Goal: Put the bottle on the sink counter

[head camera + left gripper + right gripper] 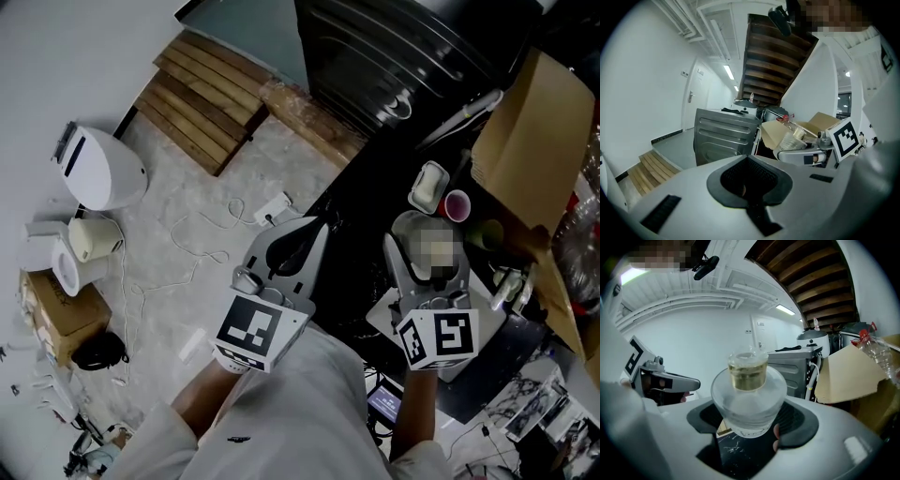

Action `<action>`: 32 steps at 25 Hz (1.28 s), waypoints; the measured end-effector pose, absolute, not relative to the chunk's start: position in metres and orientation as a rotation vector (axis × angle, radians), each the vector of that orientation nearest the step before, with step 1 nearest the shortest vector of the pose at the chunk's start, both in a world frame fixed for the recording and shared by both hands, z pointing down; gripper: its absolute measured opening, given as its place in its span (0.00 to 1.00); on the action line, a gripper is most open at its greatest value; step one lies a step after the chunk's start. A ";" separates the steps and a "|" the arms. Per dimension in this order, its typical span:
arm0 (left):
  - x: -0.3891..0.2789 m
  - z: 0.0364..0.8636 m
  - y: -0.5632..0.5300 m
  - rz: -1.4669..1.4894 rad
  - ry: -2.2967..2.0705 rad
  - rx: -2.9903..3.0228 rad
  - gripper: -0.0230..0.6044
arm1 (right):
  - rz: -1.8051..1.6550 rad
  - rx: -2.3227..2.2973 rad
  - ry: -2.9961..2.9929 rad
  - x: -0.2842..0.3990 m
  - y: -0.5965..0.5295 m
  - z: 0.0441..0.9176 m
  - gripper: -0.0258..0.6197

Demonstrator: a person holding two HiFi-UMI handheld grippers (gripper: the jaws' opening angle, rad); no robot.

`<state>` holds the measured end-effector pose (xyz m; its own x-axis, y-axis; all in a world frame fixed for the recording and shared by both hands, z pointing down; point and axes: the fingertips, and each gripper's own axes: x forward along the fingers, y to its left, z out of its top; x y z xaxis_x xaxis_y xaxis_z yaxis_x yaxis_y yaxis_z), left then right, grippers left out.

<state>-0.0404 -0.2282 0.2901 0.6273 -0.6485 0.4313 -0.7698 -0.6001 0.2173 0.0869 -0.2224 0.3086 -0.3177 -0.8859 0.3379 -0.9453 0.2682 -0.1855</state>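
The bottle (747,380) is sitting clamped in the right gripper (751,423), its long axis running along the jaws with the narrower, yellow-tinted end pointing away from the hand. It appears to be hanging above the dark counter (367,202) without touching it. The jaws are standing only as wide as the bottle's body, pressing it on both sides. The left gripper (749,178), out by the counter's edge, is carrying nothing, its jaws closed together.
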 end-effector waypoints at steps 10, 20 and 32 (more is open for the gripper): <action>-0.016 0.329 -0.265 0.510 -1.109 2.427 0.05 | 0.572 1.716 -2.343 0.106 -0.278 0.346 0.57; -0.005 0.369 -0.301 0.552 -1.107 2.381 0.05 | 0.624 1.734 -2.308 0.114 -0.327 0.388 0.57; 0.015 0.416 -0.328 0.548 -1.100 2.328 0.05 | 0.683 1.722 -2.254 0.118 -0.362 0.436 0.57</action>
<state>0.0147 -0.3278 0.4157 0.5918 -0.5906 0.5485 -0.7936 -0.5462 0.2681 0.1182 -0.3622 0.4360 -0.2869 -0.8487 0.4442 -0.9526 0.2037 -0.2260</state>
